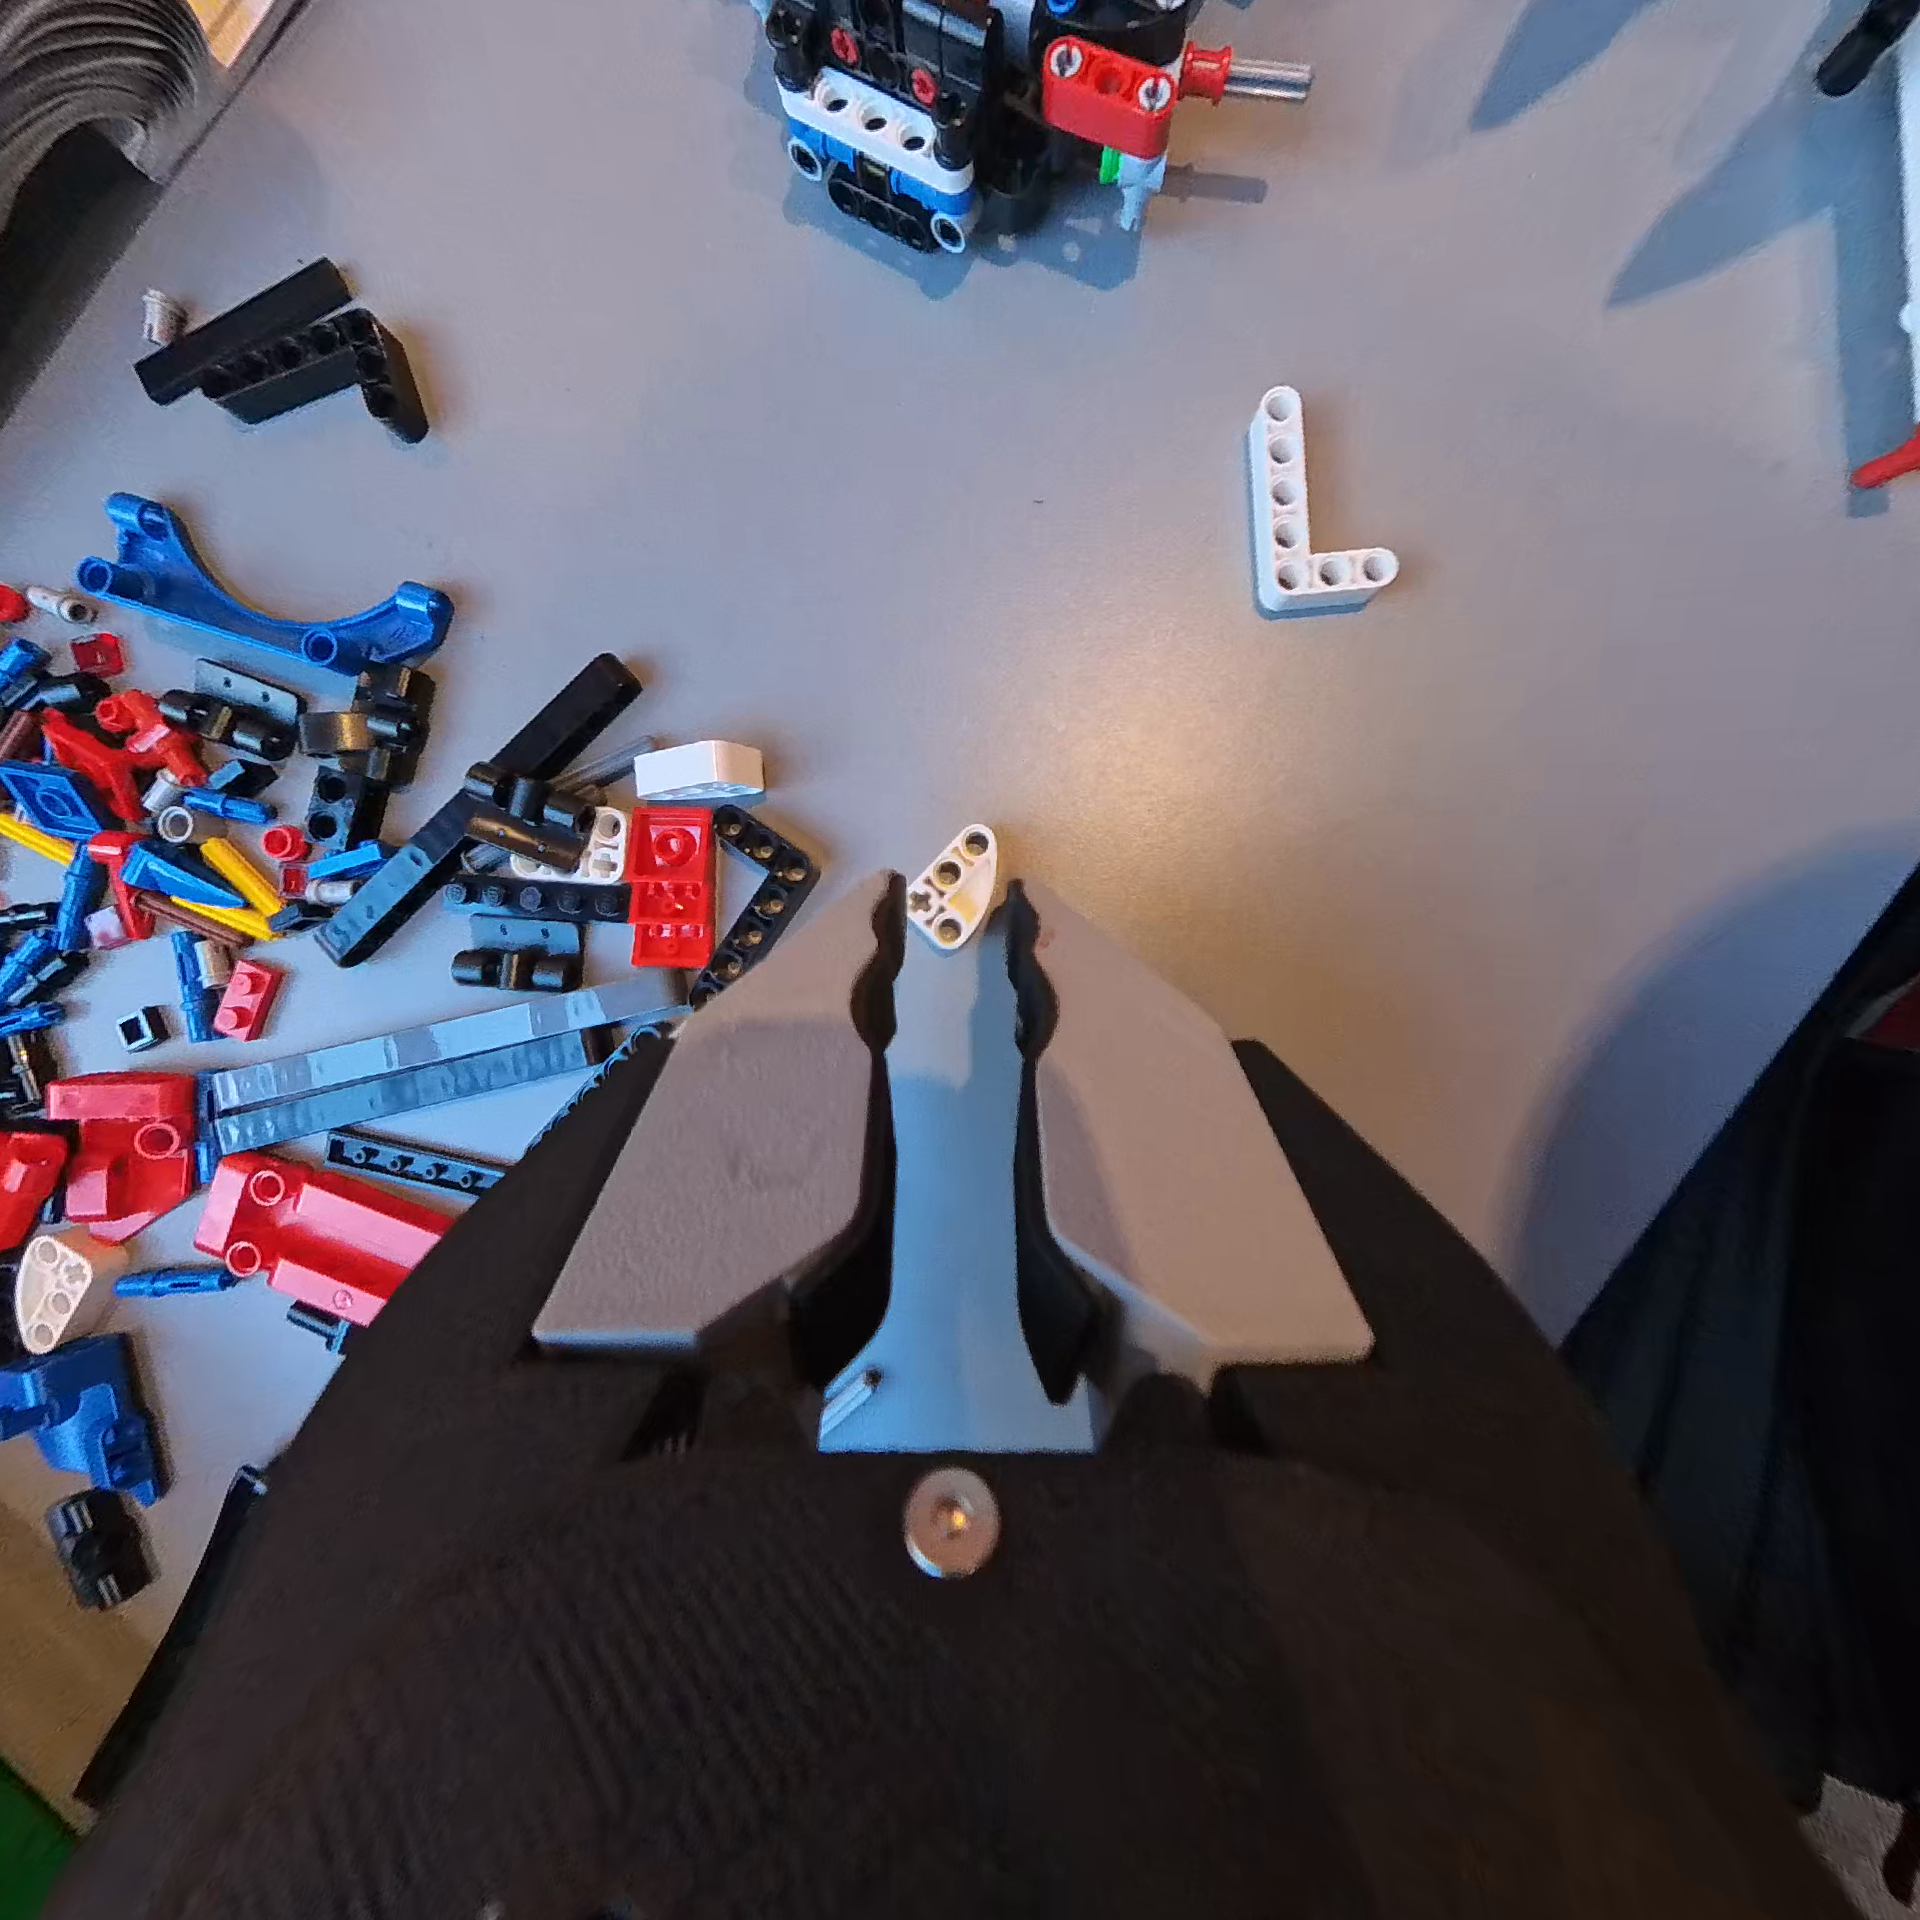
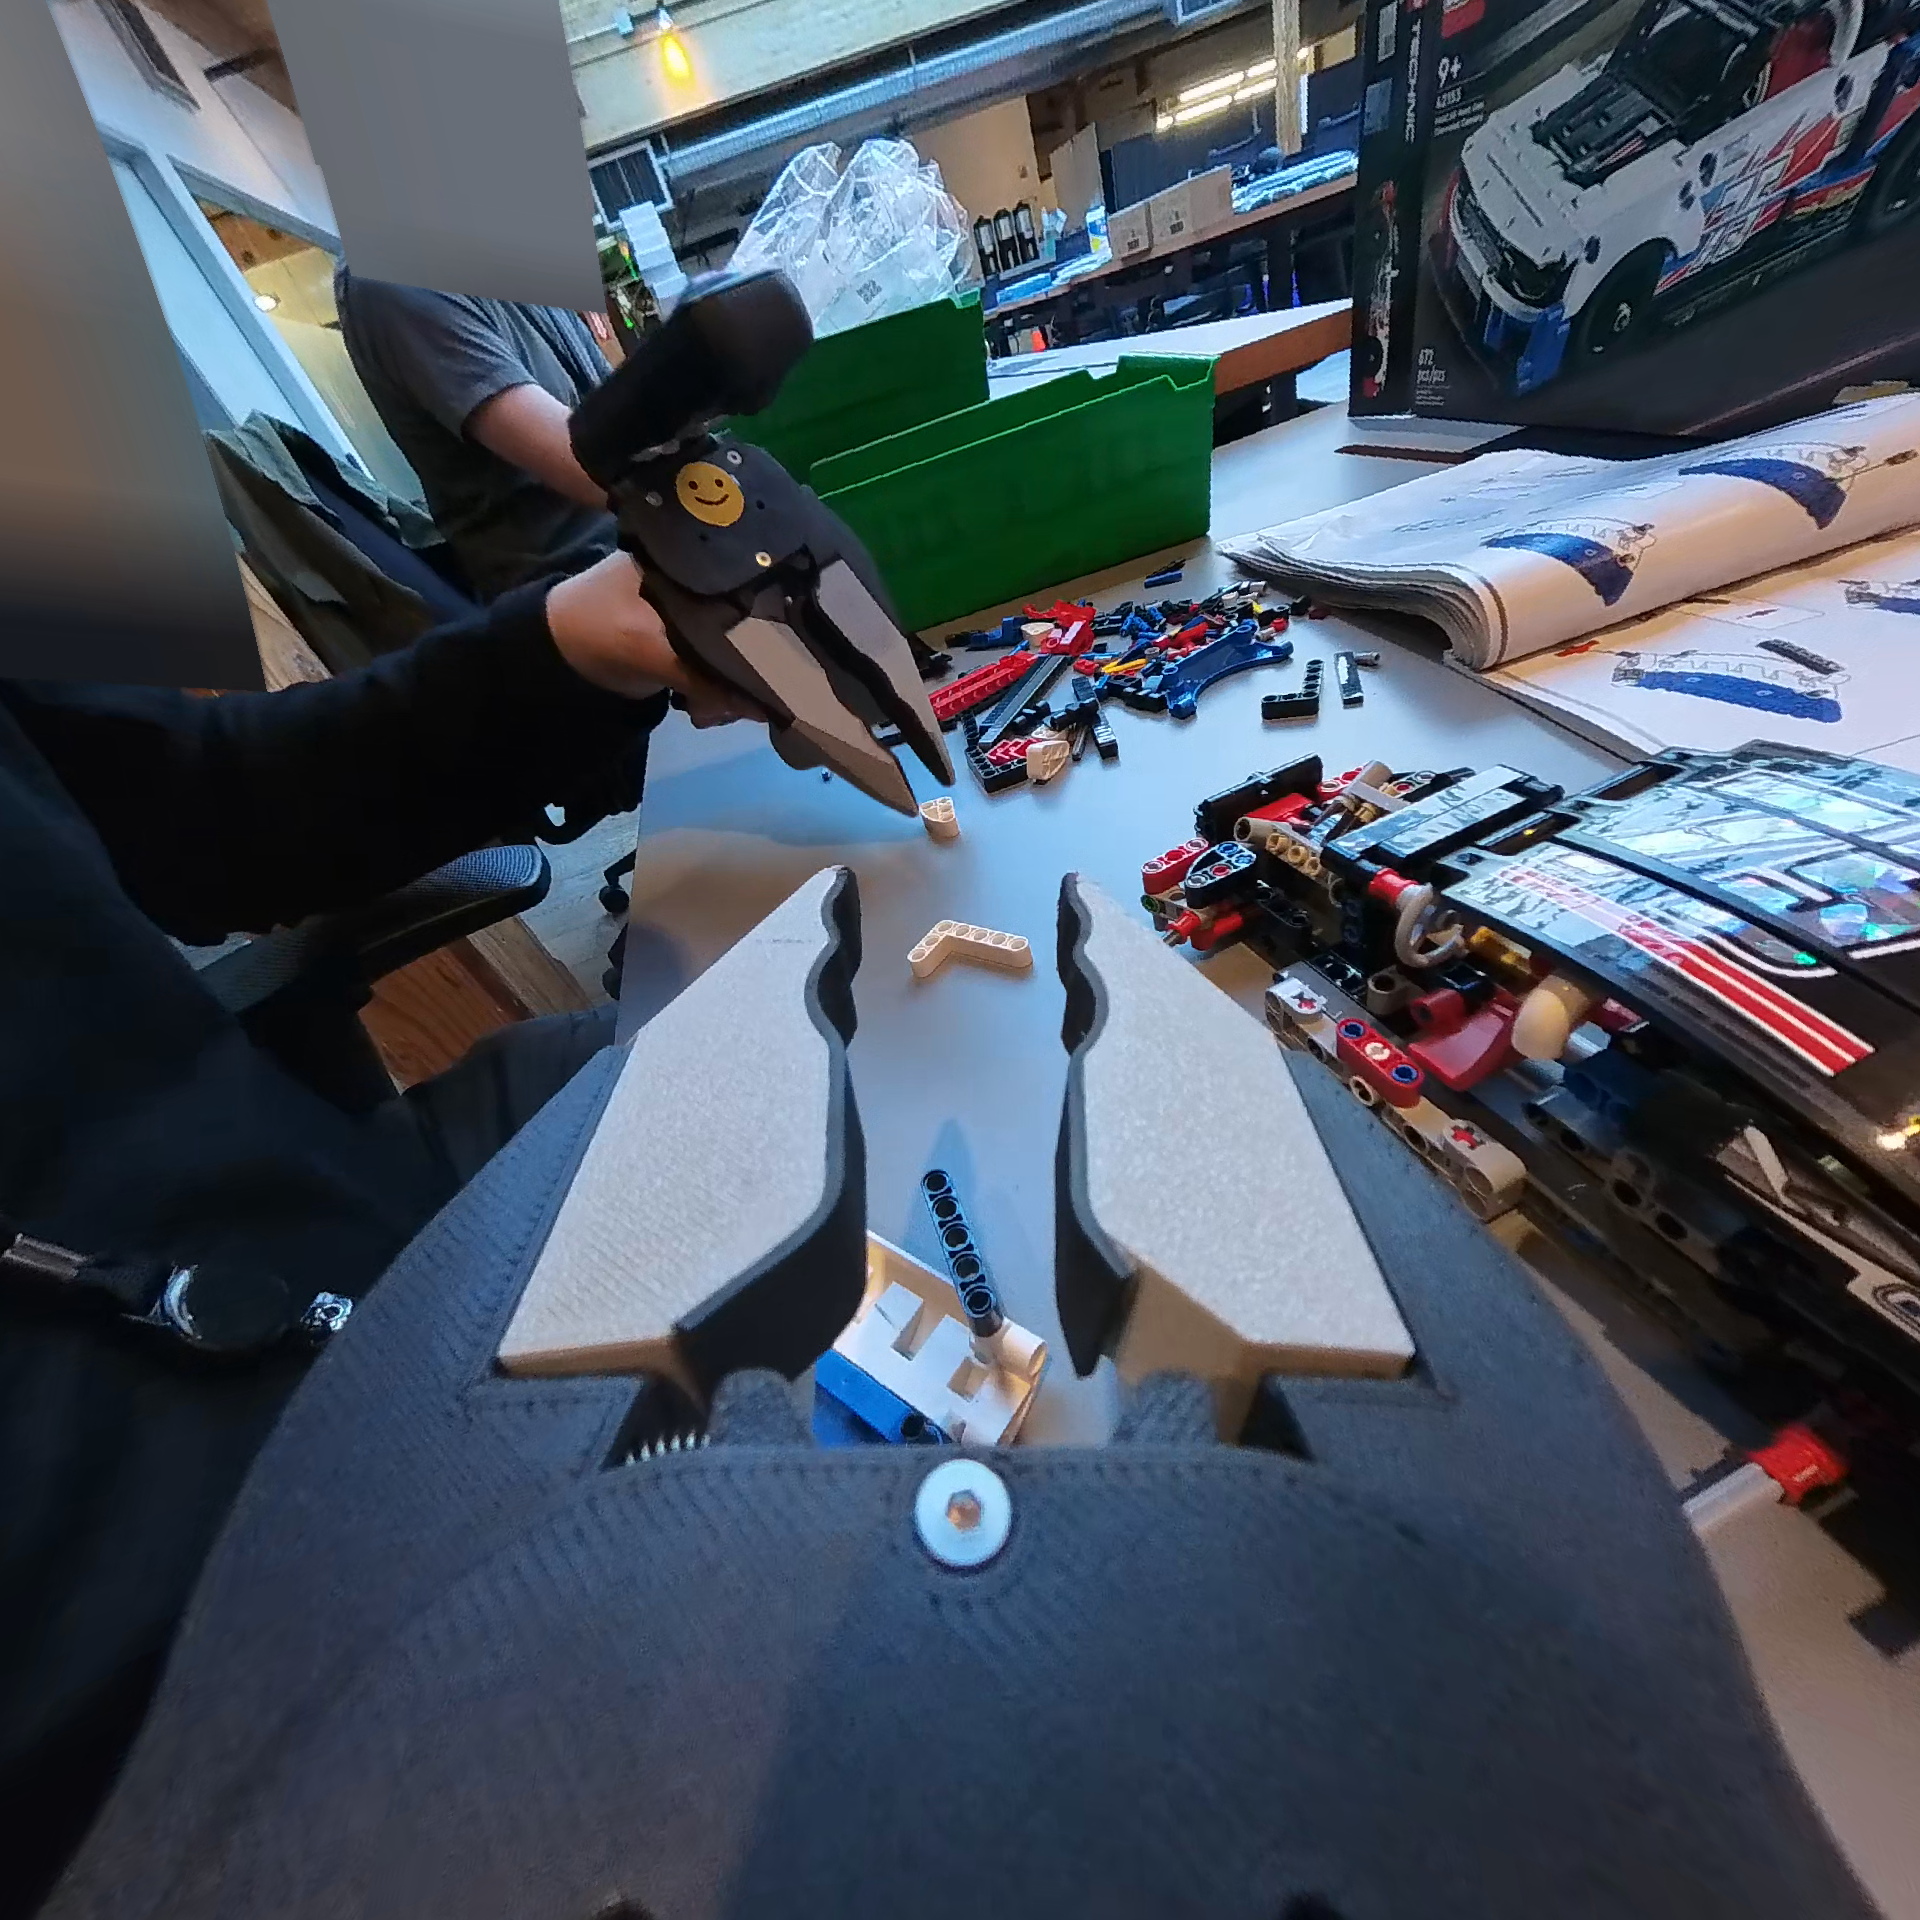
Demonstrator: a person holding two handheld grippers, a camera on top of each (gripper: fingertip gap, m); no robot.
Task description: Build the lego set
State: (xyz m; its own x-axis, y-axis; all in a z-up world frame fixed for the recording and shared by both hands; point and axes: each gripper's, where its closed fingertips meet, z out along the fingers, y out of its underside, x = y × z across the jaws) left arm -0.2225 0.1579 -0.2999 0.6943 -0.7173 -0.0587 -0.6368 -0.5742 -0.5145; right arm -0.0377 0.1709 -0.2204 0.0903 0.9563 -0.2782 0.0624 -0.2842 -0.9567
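Grey tabletop point(image 1: 1143, 343) — our left gripper point(image 1: 951, 894), jaws apart, tips flanking small white triangular plastic piece point(image 1: 954, 885); right gripper point(image 2: 958, 914) parted, farther.

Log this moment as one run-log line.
left gripper: open, tips at small white piece, not gripped | right gripper: open, empty, above white L-beam | car build: right side of table
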